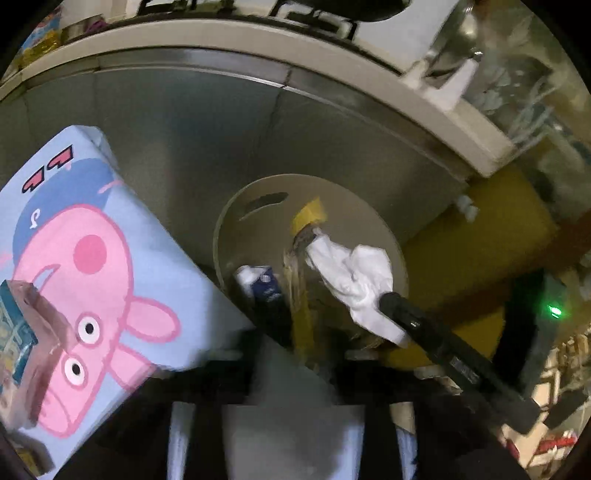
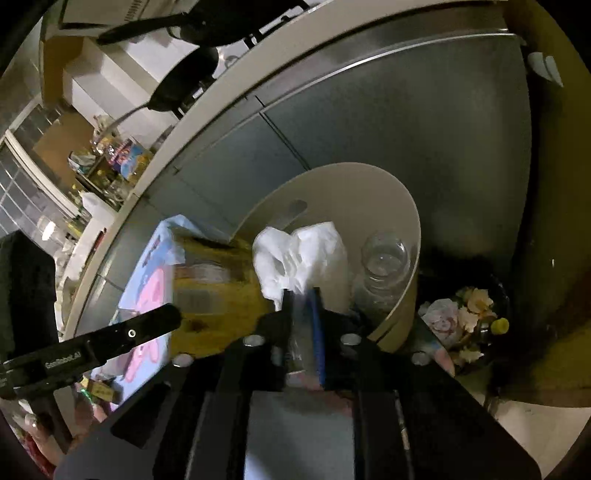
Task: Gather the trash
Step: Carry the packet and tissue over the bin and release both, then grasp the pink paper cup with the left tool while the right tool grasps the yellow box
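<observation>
A beige round trash bin [image 1: 369, 206] [image 2: 369, 192] stands against grey cabinet doors. My right gripper [image 2: 301, 299] is shut on a crumpled white tissue [image 2: 295, 254] and holds it over the bin's mouth; it also shows in the left wrist view [image 1: 354, 277], with the right gripper's black finger [image 1: 402, 314] on it. Inside the bin lie a clear plastic bottle [image 2: 384, 266], a blue and white carton [image 1: 264, 284] and a yellow wrapper [image 1: 308, 214]. My left gripper [image 1: 291, 332] is shut on yellow and brown trash [image 1: 303, 317] at the bin's rim.
A light blue Peppa Pig box [image 1: 92, 266] [image 2: 155, 280] stands left of the bin. A dark pot of artificial flowers [image 2: 465, 317] sits right of the bin. A beige countertop edge [image 1: 258, 33] runs above the cabinets. The floor is yellow [image 1: 491, 229].
</observation>
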